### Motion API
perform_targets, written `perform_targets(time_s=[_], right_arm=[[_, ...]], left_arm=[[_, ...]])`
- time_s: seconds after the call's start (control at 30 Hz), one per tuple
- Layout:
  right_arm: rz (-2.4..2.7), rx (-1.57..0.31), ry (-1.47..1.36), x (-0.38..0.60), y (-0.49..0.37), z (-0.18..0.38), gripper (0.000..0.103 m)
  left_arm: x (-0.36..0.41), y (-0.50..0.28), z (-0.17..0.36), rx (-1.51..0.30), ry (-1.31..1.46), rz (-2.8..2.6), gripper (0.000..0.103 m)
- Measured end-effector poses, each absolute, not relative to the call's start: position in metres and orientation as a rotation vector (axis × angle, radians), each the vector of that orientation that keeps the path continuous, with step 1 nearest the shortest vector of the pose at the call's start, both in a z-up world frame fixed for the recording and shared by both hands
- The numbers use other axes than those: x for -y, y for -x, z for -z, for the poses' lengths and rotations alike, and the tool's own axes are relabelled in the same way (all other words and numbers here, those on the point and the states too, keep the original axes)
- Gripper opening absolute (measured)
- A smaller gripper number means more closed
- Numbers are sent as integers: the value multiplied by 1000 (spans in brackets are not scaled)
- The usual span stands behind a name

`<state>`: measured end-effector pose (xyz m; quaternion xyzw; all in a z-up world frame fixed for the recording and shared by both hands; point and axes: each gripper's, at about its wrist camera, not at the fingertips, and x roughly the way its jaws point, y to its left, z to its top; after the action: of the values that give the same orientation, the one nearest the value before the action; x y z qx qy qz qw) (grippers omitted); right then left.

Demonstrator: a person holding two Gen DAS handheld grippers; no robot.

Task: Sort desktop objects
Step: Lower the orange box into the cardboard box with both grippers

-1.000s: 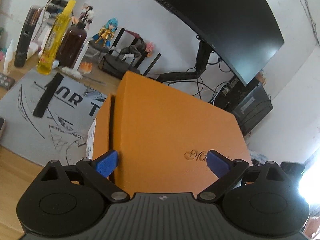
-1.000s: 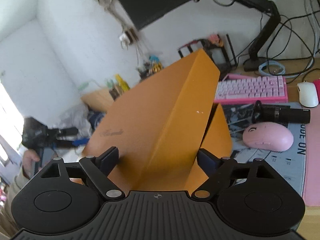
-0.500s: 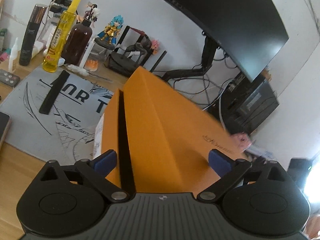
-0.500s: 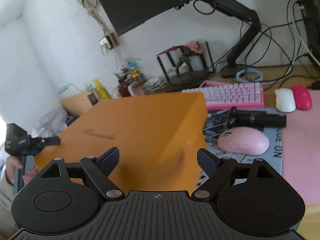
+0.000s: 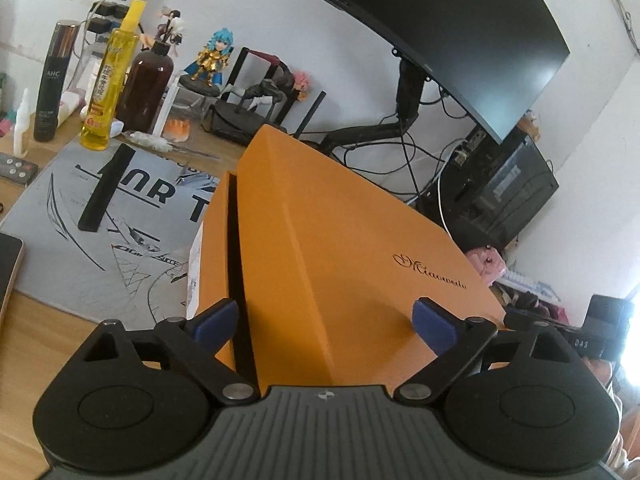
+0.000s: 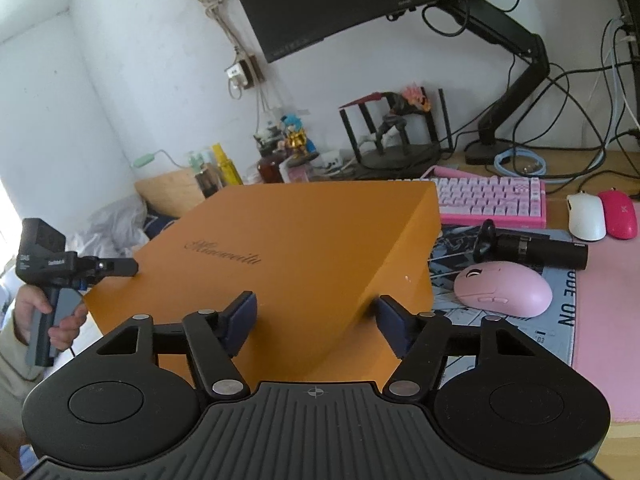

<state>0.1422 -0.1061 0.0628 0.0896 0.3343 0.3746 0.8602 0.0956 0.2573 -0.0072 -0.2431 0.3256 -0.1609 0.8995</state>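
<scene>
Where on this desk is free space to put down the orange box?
Free: the grey mat between the black bar and the orange box. Crowded: bottles behind it, and the side by the pink mouse and keyboard.

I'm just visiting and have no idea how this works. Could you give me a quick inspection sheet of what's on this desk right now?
Surface: wooden desk with a grey printed mat and a pink mat.
Job's things: orange box, its lid tilted with a gap along one side.
Clutter: bottles, figurines, pink keyboard, pink mouse, white mouse, black cylinder, remote.
Grippers: left gripper and right gripper both open, fingers spread either side of the box.
Cables: tangle behind the monitor arm.
Surroundings: white wall, dark monitor.
</scene>
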Motion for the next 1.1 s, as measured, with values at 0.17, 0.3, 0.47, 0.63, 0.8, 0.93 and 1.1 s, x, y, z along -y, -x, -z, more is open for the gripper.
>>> perform_targets(time_s=[0.17,0.3,0.47,0.63,0.8,0.93,1.1], right_arm=[[-781,-702,-177,104,-139,-65,69],[-778,-700,-165,101,-135,-67,69],[-782,-704,-144,96,-131,-69,69],[-774,-709,-101,85,-125,-65,69],[-772,-705,-127,85,-125,-66,69],[-767,-696,-130,84,-126,-66,69],[-766,-697,-132,83,-126,-63,69]], left_arm=[[-255,-95,8,-685,498,327,96],[-254,-92,8,-685,501,324,97],[-257,-86,7,-683,506,303,97],[-259,-85,12,-702,504,279,97],[-262,-90,16,-709,523,275,98],[-265,-93,20,-715,541,277,98],[-265,-93,22,-713,535,278,98]])
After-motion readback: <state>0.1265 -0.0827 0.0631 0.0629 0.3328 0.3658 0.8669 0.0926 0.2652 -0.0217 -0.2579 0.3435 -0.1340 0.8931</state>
